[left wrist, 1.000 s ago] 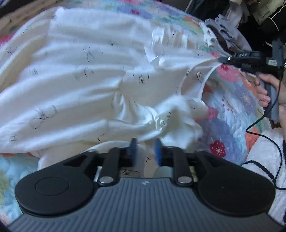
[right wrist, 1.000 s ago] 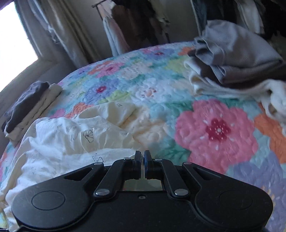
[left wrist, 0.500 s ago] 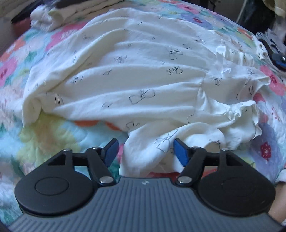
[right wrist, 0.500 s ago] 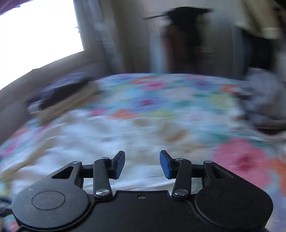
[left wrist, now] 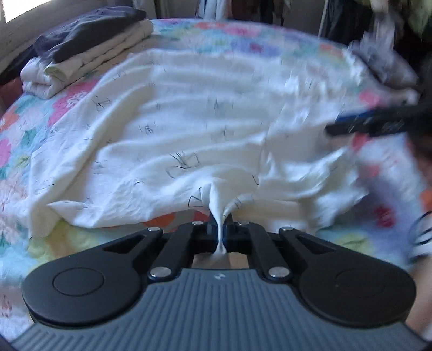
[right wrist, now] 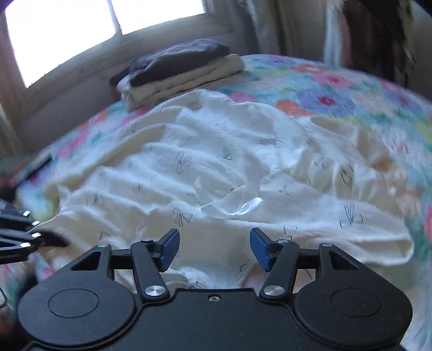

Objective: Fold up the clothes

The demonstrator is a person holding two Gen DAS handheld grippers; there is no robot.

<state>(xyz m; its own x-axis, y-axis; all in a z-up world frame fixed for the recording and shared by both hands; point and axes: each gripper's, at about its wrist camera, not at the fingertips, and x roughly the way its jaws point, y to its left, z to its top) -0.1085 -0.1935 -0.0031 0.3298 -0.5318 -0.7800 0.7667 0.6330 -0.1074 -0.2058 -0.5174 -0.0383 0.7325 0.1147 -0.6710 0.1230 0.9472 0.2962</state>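
Observation:
A white garment [left wrist: 172,129] printed with small black bows lies spread and wrinkled over the flowered quilt [left wrist: 16,151]. My left gripper [left wrist: 220,229] is shut on a pinched fold of the garment's near edge, which rises in a narrow strip between the blue pads. In the right wrist view the same white garment [right wrist: 216,172] fills the middle, and my right gripper [right wrist: 214,249] hovers over its near edge with its jaws opening and only loose cloth below them. The right gripper [left wrist: 351,122] also shows blurred at the right of the left wrist view.
A folded stack, dark garment on cream ones [right wrist: 178,70], sits at the quilt's far left near the window [right wrist: 81,29]. More loose clothes [left wrist: 383,62] lie at the far right. Hanging clothes [right wrist: 372,24] stand behind the bed.
My left gripper opened wide and then closed on a fold of the garment's edge. My right gripper went from shut to open and swung left over the garment.

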